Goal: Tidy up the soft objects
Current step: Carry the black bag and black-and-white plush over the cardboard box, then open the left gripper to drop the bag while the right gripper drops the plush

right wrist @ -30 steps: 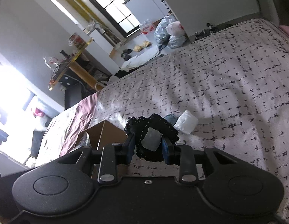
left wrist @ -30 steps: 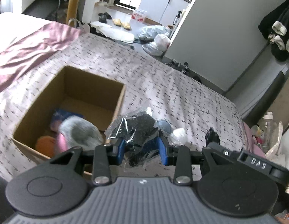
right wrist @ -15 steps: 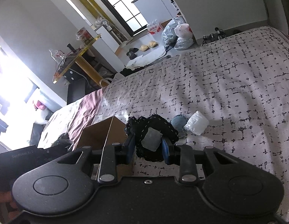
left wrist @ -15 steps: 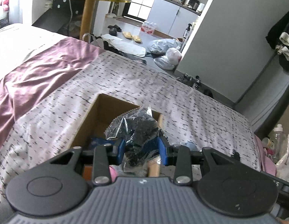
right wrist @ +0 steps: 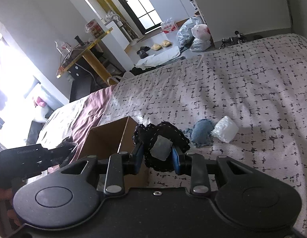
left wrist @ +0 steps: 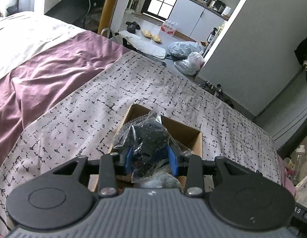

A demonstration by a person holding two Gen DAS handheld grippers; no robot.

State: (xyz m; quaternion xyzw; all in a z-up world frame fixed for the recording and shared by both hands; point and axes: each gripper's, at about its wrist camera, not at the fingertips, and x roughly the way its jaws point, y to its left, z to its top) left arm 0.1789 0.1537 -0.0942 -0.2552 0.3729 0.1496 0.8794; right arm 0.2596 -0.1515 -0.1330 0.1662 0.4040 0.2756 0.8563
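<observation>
A bed takes up most of both views, spread with a pale bedspread (left wrist: 98, 103) printed in broken black dashes, and beside it lies a rumpled mauve sheet (left wrist: 44, 67). On the bedspread sits an open cardboard box (left wrist: 190, 132), brown and square, its flaps out of sight. In the left wrist view the box lies directly under and ahead of the left gripper (left wrist: 150, 157), whose blue-padded fingers (left wrist: 128, 156) are clamped on a clear plastic bag of black fabric (left wrist: 148, 136); the bag is held above the box opening, and something pale grey and soft shows just below it inside the box. In the right wrist view the same box (right wrist: 108, 136) stands to the left, with the left gripper's black body seen at the far left edge beside it. The right gripper (right wrist: 157, 155) is closed around a black knitted item (right wrist: 165, 130) with pale stitching and a grey label, held above the bedspread near the box's right corner. Just beyond it, resting on the bedspread, lie a blue denim-like soft piece (right wrist: 202, 131) and, touching it on the right, a small white plastic-wrapped bundle (right wrist: 225, 129)
</observation>
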